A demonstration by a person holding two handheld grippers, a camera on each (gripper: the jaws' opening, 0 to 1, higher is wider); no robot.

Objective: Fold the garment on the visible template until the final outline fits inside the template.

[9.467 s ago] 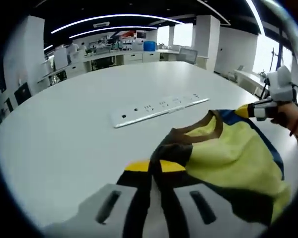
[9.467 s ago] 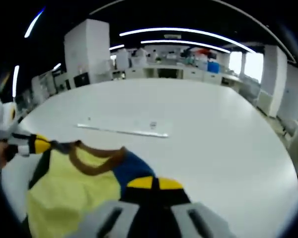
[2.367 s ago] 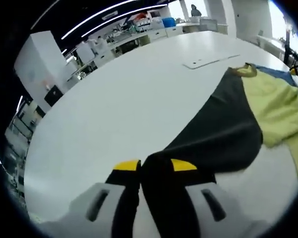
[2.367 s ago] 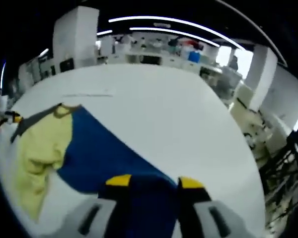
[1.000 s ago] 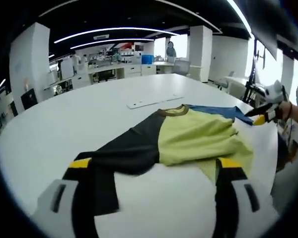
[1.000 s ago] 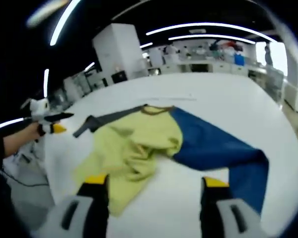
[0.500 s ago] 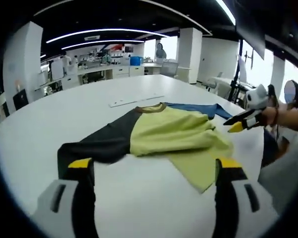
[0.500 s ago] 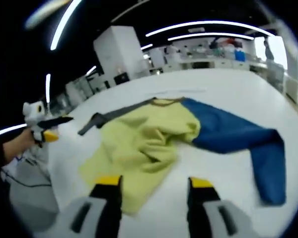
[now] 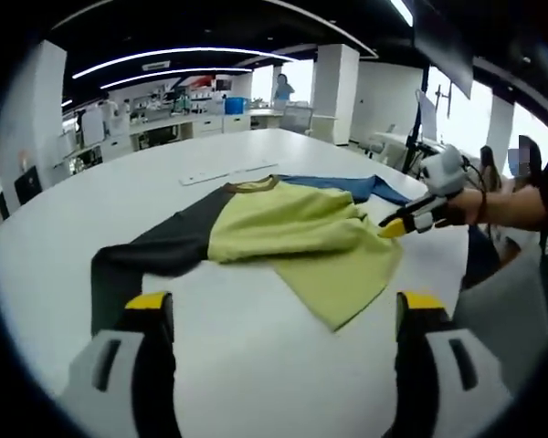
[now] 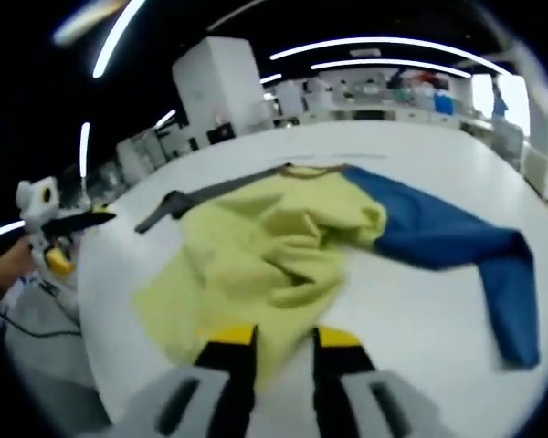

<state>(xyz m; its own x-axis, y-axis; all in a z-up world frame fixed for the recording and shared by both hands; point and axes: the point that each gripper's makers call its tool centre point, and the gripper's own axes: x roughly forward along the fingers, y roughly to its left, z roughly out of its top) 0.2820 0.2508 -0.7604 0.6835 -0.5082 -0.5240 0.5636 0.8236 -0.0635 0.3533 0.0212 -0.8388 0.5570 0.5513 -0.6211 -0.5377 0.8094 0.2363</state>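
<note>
Right gripper view: white and grey right gripper with yellow tips (image 10: 276, 339) at bottom, jaws nearly closed with a thin gap, over the near hem of a crumpled yellow long-sleeved garment (image 10: 260, 251) on the round white surface (image 10: 420, 324). Blue sleeve (image 10: 457, 246) stretches right and bends down at the end; dark grey sleeve (image 10: 196, 198) runs left. Left gripper, white with yellow tip (image 10: 59, 239), hand-held at left edge, off the garment.
</note>
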